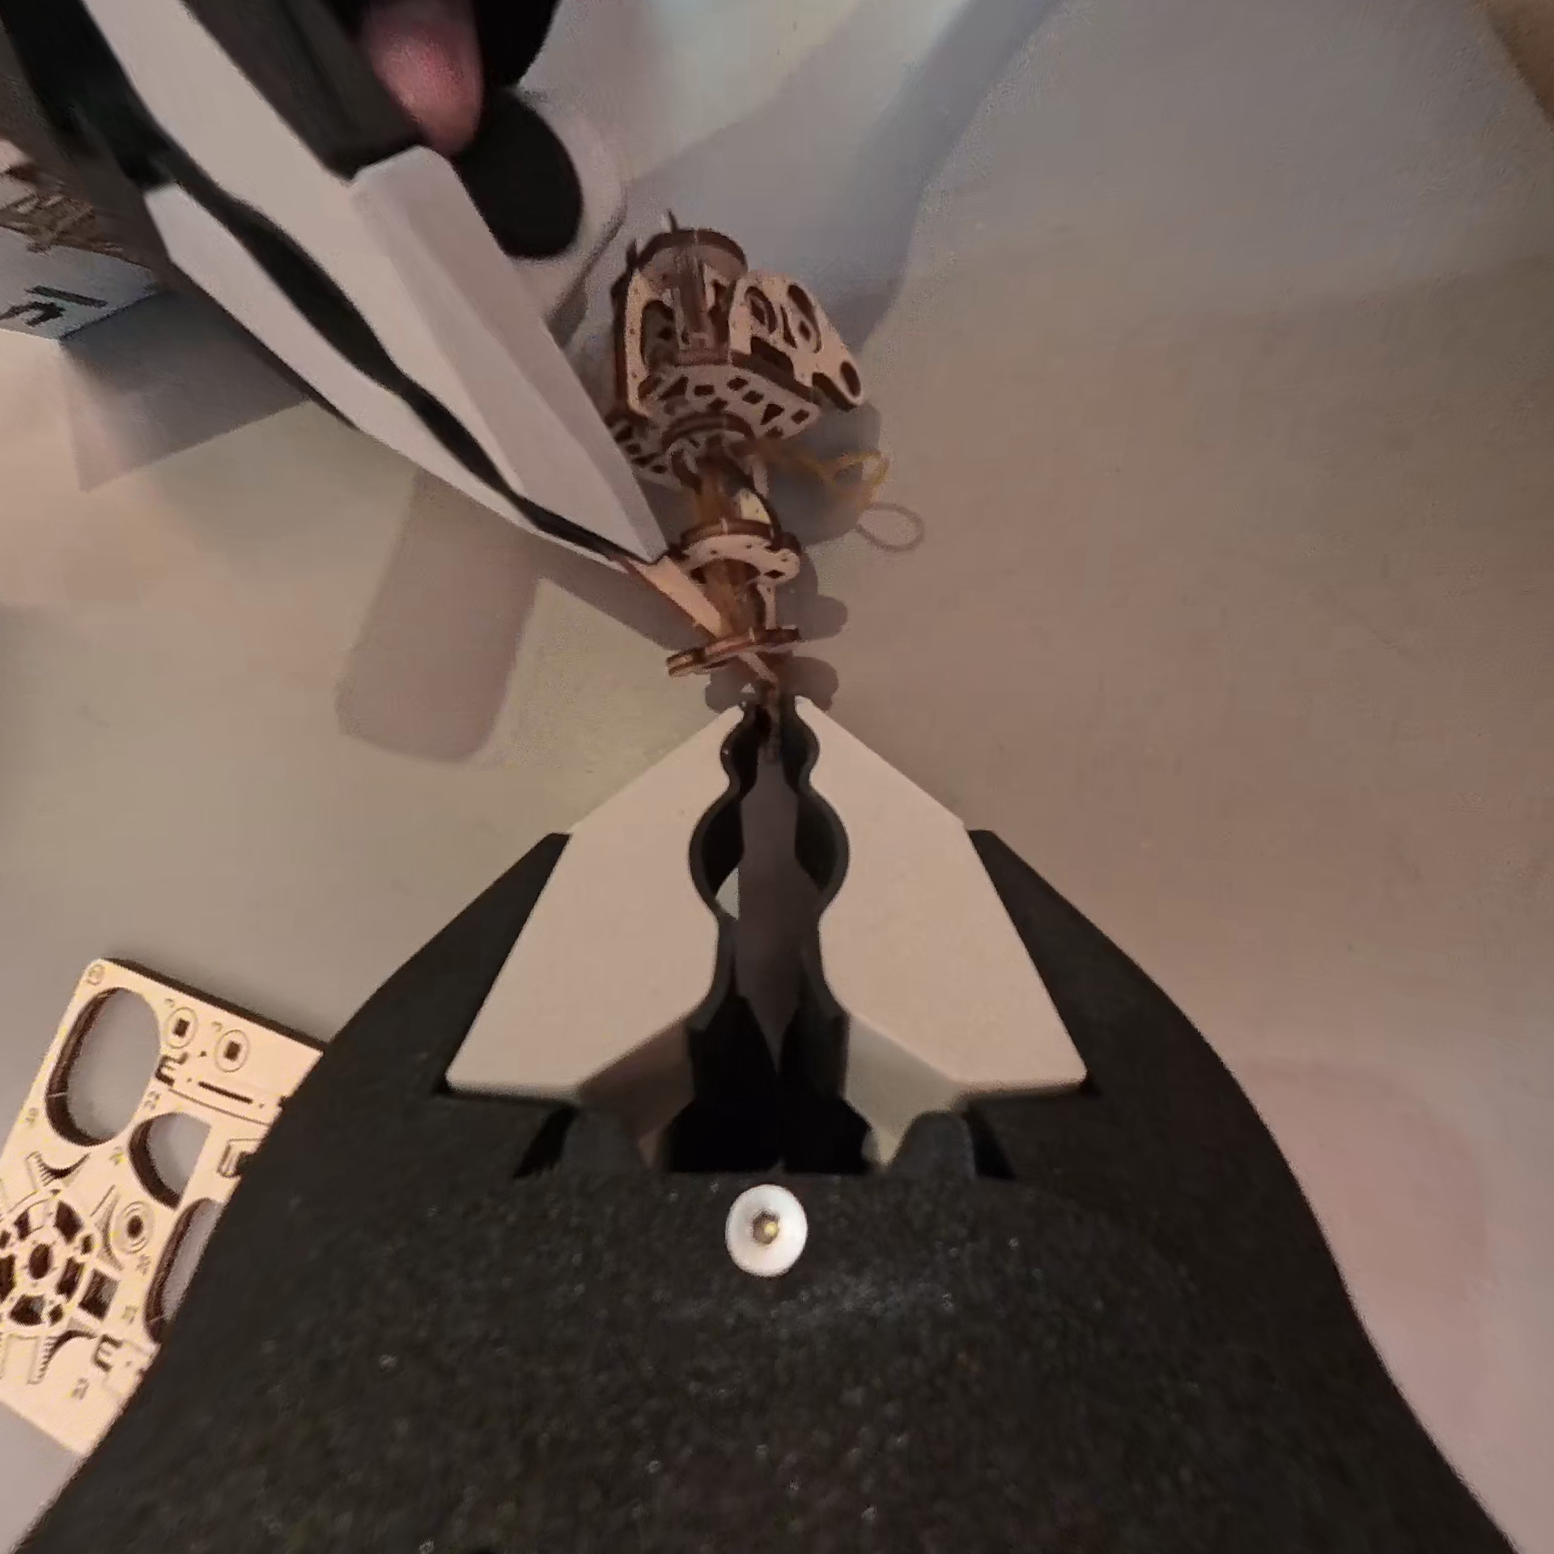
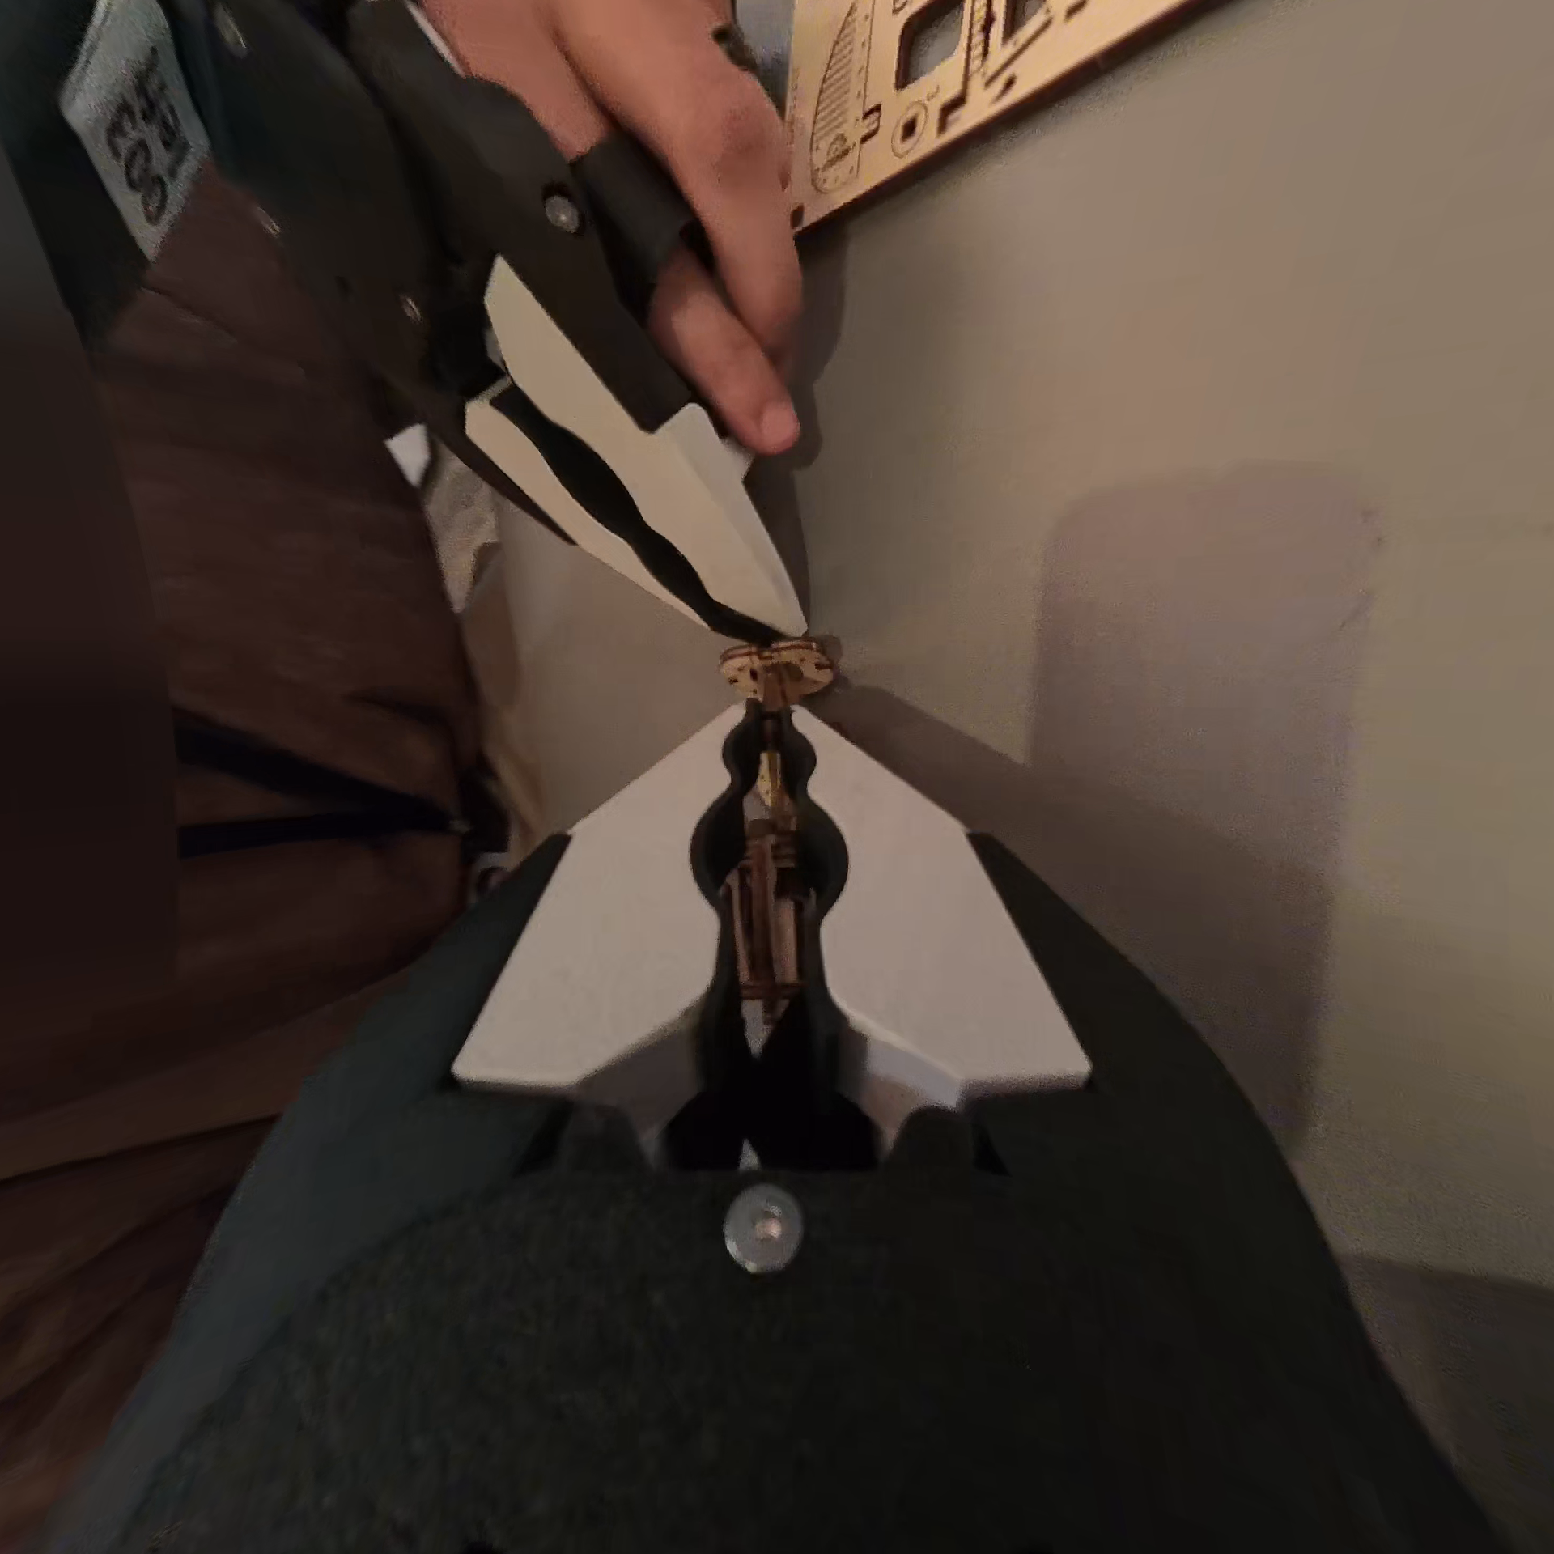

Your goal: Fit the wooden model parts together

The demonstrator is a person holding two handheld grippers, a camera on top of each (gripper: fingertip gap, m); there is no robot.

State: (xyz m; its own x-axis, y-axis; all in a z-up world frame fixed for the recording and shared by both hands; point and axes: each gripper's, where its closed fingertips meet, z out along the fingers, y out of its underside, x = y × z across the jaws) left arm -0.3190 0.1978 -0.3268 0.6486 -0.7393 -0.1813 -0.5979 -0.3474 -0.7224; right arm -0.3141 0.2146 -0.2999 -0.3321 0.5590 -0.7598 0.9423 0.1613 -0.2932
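My left tool (image 1: pixel 761 715) and right tool (image 1: pixel 647 559) both pinched the mostly assembled wooden model (image 1: pixel 723 404); beside it, the part sheet (image 1: pixel 101 1177) looked half-emptied.

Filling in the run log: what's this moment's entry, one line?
stage: fitting | left gripper: shut on wooden model, thin end | right gripper: shut on same model | part sheet: aside, untouched

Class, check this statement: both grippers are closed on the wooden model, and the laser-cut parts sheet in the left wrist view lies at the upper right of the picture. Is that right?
Not quite. In the left wrist view the parts sheet lies at the lower left, not the upper right. The rest stands: the left gripper and the right gripper are both closed on the wooden model.
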